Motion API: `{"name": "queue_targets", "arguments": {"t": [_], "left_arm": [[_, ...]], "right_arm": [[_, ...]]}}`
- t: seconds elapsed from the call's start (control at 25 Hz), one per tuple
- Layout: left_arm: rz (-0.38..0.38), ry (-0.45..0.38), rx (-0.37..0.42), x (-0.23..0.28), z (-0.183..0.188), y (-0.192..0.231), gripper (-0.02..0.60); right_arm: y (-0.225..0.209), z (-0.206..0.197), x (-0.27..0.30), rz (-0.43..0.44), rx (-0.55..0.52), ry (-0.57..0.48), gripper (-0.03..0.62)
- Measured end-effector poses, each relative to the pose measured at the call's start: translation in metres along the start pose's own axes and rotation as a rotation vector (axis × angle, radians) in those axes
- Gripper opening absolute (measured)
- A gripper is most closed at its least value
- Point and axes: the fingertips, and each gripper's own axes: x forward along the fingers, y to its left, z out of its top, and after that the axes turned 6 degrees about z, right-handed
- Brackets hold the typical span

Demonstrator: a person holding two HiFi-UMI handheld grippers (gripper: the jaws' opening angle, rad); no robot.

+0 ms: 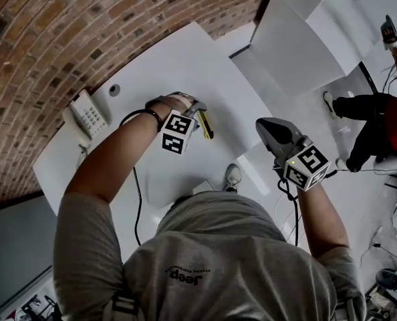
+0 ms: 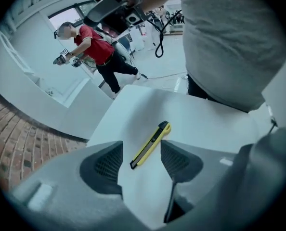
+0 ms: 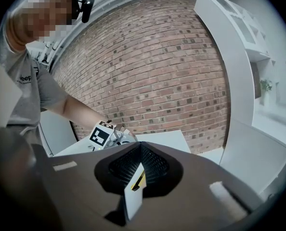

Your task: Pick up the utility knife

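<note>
The utility knife (image 1: 205,124), yellow with a black slider, lies flat on the white table (image 1: 185,59). My left gripper (image 1: 198,115) hovers just over it, open. In the left gripper view the knife (image 2: 150,146) lies between and a little beyond the two dark pads (image 2: 104,165), untouched. My right gripper (image 1: 271,131) is off the table's right edge, over the floor, shut with nothing in it. In the right gripper view its pads (image 3: 155,165) meet at the tips, and the knife (image 3: 138,181) shows far off through the slit.
A white desk phone (image 1: 85,116) and a round cable hole (image 1: 114,89) sit at the table's left end. A black cable (image 1: 137,192) hangs by my left arm. Another person (image 1: 385,119) in a red top stands at the right. A brick wall (image 1: 65,25) lies behind the table.
</note>
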Motion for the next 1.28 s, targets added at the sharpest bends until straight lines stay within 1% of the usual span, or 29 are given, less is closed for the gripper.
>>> {"name": "queue_targets", "arguments": {"t": [0.16,0.36,0.68,0.88,0.96,1.04,1.08,1.12,1.28], "left_arm": [[-0.07,0.024,0.09,0.025,-0.003,-0.009,0.249],[-0.133,0.065,0.164,0.051,-0.016,-0.019,0.249],[-0.197,0.097,0.214,0.08,-0.025,-0.024,0.249],[-0.26,0.107,0.208,0.091,-0.03,-0.034,0.238],[-0.293,0.111,0.193,0.092,-0.031,-0.036,0.227],[-0.343,0.122,0.16,0.09,-0.031,-0.04,0.2],[-0.369,0.128,0.142,0.089,-0.031,-0.043,0.135],[-0.384,0.132,0.12,0.089,-0.031,-0.045,0.12],[-0.376,0.126,0.004,0.089,-0.033,-0.045,0.118]], "right_arm": [[-0.006,-0.008,0.0,-0.003,0.015,0.017,0.009],[-0.014,-0.017,0.002,-0.008,0.035,0.028,0.009],[-0.024,-0.025,0.005,-0.008,0.048,0.036,0.009],[-0.027,-0.03,0.004,-0.013,0.057,0.044,0.009],[-0.028,-0.031,0.002,-0.014,0.061,0.046,0.009],[-0.029,-0.031,0.002,-0.016,0.062,0.05,0.009],[-0.03,-0.032,0.001,-0.018,0.064,0.049,0.009],[-0.03,-0.033,0.0,-0.019,0.067,0.046,0.009],[-0.028,-0.037,0.001,-0.018,0.073,0.046,0.009]]}}
